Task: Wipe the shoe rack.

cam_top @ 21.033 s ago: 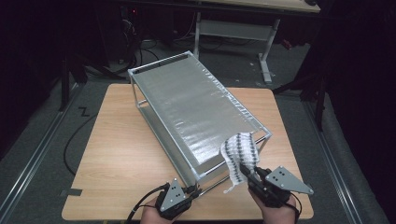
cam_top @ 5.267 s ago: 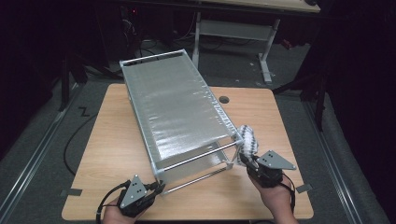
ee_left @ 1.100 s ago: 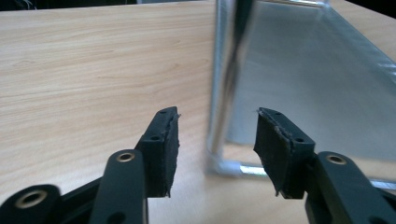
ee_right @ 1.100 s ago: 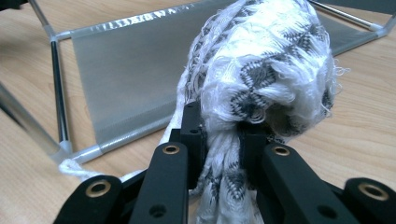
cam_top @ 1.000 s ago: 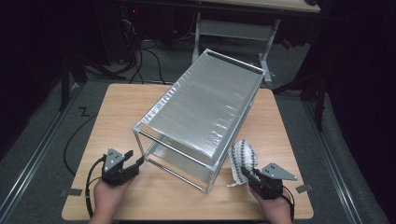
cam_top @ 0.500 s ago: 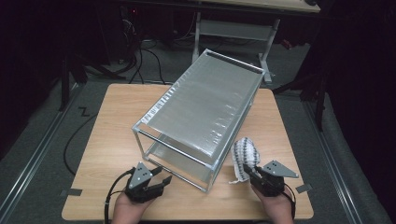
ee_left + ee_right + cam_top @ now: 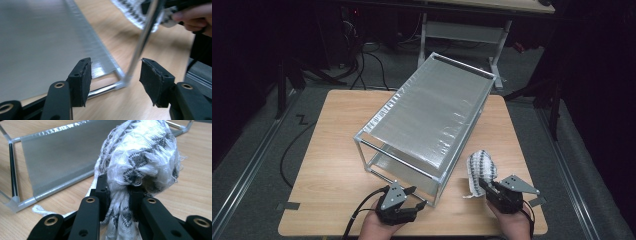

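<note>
High view: right gripper (image 7: 486,184) clenched on cloth (image 7: 479,169), beside rack (image 7: 432,117). Left gripper (image 7: 413,196) jaws just opening, released, rack corner post between them, untouched.

The rack (image 7: 432,117) stands on the table (image 7: 327,150), the cloth (image 7: 479,170) just beside its right near corner.

Both of the person's hands enter from the near edge of the high view, each gripping a tool. The left tool (image 7: 414,196) has just been opening, its jaws parted with nothing pressed between the pads (image 7: 82,80). The right tool (image 7: 482,184), held level, has its jaws clamped.
</note>
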A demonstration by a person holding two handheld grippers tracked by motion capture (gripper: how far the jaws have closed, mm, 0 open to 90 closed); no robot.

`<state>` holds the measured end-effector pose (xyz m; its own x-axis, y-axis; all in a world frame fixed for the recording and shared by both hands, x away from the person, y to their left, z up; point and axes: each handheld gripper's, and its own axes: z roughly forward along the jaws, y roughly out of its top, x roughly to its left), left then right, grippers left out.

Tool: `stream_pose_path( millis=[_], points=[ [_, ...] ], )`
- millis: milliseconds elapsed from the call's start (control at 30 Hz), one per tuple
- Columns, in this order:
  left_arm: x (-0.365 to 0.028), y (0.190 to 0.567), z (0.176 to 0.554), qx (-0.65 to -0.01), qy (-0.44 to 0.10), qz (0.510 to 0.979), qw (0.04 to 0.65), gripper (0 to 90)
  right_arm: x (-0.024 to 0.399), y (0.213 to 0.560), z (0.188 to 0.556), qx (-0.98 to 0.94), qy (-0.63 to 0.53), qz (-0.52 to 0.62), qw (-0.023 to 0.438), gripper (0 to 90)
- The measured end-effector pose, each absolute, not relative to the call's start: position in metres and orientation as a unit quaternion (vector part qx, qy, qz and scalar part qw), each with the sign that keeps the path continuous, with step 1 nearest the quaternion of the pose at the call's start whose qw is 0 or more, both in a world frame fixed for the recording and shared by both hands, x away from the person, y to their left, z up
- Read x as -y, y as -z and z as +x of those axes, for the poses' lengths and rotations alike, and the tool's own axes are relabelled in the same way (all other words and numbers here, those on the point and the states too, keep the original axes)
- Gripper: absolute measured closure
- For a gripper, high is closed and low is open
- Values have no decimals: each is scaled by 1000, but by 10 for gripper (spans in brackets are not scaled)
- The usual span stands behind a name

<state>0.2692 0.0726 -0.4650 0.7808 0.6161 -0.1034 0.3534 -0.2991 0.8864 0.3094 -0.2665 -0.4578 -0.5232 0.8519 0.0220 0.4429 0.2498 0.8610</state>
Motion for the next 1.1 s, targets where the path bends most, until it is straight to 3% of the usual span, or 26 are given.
stream_pose_path(
  millis=[200, 433, 567, 667, 833, 1100],
  points=[
    [-52, 459, 270, -290, -121, 798, 514, 433, 267, 458, 311, -757, -433, 428, 235, 764],
    [-34, 455, 268, -287, -147, 797, 511, 460, 266, 460, 311, -760, -432, 428, 231, 765],
    [-31, 451, 270, -285, -151, 789, 524, 520, 265, 462, 312, -763, -427, 428, 229, 765],
    [-32, 449, 267, -279, -191, 776, 533, 628, 263, 464, 313, -766, -423, 426, 229, 765],
    [-34, 446, 265, -277, -199, 771, 538, 799, 258, 467, 315, -772, -418, 424, 223, 765],
    [-53, 449, 252, -273, -182, 776, 538, 805, 225, 460, 323, -778, -438, 398, 209, 766]
  ],
)
